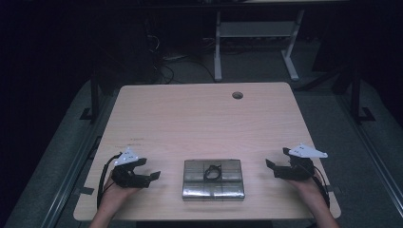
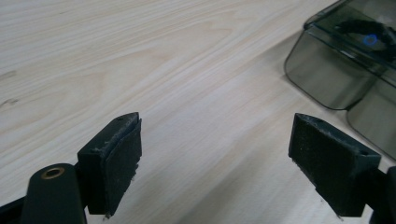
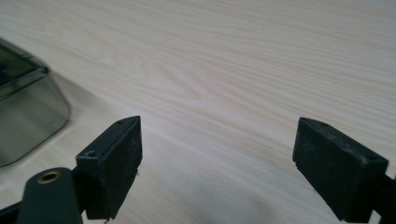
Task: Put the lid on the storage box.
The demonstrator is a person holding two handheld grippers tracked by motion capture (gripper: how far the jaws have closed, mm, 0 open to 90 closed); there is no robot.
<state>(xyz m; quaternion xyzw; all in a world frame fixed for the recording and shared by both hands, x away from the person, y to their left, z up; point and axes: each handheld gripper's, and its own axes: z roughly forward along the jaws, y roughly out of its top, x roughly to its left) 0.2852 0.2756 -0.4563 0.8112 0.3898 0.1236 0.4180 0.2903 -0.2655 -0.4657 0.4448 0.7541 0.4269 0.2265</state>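
A clear compartment box (image 1: 213, 179), with a dark ring (image 1: 212, 172) in it, is seen at the near middle of the table (image 1: 190, 114), flanked by the left gripper (image 1: 148, 175) and right gripper (image 1: 274, 167), both wide open and empty, seemingly kept apart for access.

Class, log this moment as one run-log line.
left gripper: open, empty | right gripper: open, empty | clear box: on table, between both, untouched
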